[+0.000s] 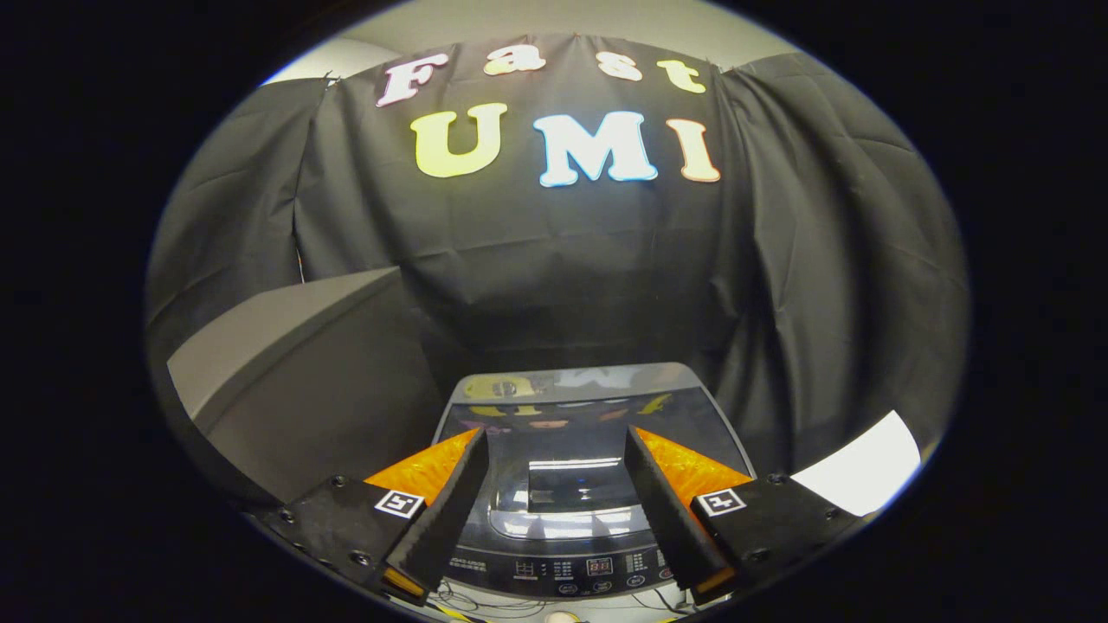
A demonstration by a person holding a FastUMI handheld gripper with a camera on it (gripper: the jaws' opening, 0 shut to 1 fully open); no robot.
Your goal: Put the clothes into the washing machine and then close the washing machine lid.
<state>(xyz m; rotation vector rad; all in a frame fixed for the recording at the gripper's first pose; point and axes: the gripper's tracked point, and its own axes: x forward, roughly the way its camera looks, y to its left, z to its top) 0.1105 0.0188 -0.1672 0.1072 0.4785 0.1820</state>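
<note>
While the lid lies flat, these lines run left to right across the scene.

Grey slab: a large grey box-like surface stands beside the washing machine's left side, against the black cloth wall; what it is I cannot tell.

Left finger: its black pad angles inward over the front-left part of the lid, touching nothing.

Gripper: the gripper is spread wide with nothing between the fingers, hovering above the machine's front.

Washing machine: the washing machine sits just ahead of and below the fingers, its control panel along the front edge nearest the camera.

Lid: the dark glossy lid appears closed, flat across the top, with a window and reflections in it.

Right finger: mirrored over the front-right part of the lid, also free.

White patch: a bright white surface lies off the machine's right side, too cut off to identify.

Clothes: I can make out none on or around the machine; whether they are inside is hidden by the lid.

Progress: judging from the closed lid and idle claw, either all is finished or nothing has begun; I cannot tell which.
</note>
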